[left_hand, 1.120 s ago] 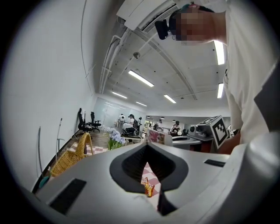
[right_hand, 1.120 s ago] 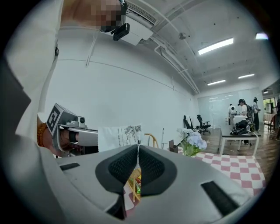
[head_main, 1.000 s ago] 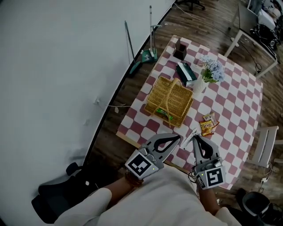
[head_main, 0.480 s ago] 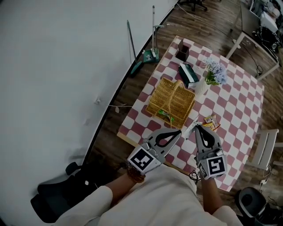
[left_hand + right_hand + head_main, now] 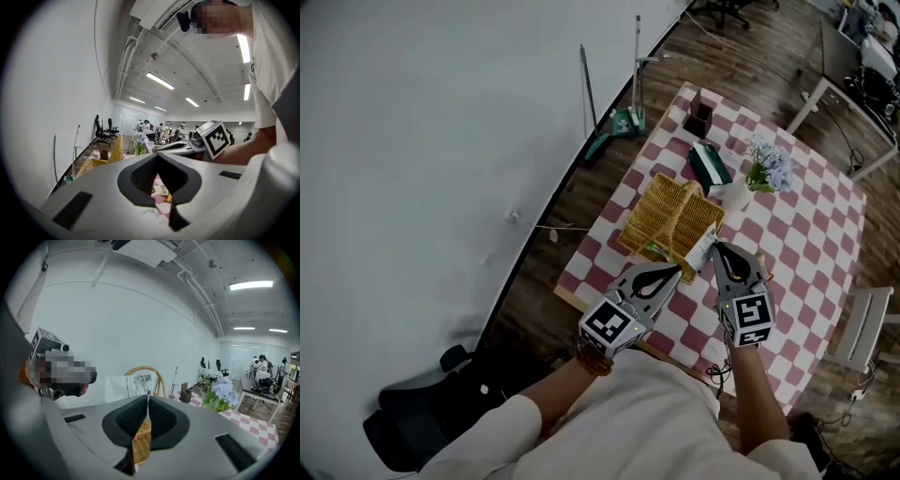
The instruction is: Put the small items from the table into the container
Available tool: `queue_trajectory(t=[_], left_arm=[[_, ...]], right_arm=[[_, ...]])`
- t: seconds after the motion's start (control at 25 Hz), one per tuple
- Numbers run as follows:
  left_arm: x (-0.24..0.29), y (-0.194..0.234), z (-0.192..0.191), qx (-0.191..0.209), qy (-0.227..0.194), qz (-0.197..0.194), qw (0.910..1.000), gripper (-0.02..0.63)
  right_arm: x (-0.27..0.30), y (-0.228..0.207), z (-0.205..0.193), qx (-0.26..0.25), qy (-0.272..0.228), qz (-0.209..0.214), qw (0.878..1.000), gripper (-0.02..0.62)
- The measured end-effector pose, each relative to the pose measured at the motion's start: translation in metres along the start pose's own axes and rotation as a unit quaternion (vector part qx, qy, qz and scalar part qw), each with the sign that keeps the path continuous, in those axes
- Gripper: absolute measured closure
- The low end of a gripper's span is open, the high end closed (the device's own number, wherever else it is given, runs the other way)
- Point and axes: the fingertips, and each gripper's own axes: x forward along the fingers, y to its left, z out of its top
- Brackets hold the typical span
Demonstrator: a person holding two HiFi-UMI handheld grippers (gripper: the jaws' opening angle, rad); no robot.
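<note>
A woven basket [image 5: 673, 217] with a tall handle stands on the checked table [image 5: 811, 239]; a green item [image 5: 655, 249] lies in it. My right gripper [image 5: 715, 247] is shut on a white printed packet [image 5: 701, 249], held at the basket's near right edge. In the right gripper view the packet [image 5: 128, 386] sticks up from the pinched jaws, in front of the basket handle [image 5: 158, 375]. My left gripper [image 5: 677, 271] is shut and holds nothing, just short of the basket's near side. Small snack packets [image 5: 164, 191] on the table show through its jaw gap.
A green tissue box [image 5: 710, 168], a vase of pale blue flowers [image 5: 768, 165] and a dark box [image 5: 700, 119] stand behind the basket. A broom and dustpan [image 5: 625, 120] lean on the wall at the left. A white chair [image 5: 862, 319] stands on the right.
Both grippers have moved forward toward the basket. The right one has carried the white packet to the basket's near edge and now covers the snack packets on the table.
</note>
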Motion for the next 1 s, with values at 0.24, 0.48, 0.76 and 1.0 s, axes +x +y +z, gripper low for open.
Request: queue_trajectory(t=[0.24,0.48,0.76,1.0], left_arm=[[0.009,0.020,-0.019,-0.007,0.008,0.009,0.9999,0.577],[0.019,0.031,-0.036,-0.015,0.016,0.007,0.9997,0.577],[0.028,0.037,-0.053,-0.026,0.029,0.004,0.9992,0.577],[0.027,0.035,-0.057,-0.030,0.035,0.002,0.9989,0.577]], right_arm=[[0.047,-0.008,-0.022,-0.037,0.062,-0.001,0.997,0.557],[0.078,0.000,-0.043,-0.079,0.114,0.011,0.990,0.556],[0.093,0.006,-0.059,-0.104,0.150,0.016,0.983,0.555],[0.094,0.004,-0.060,-0.101,0.150,0.016,0.983,0.548]])
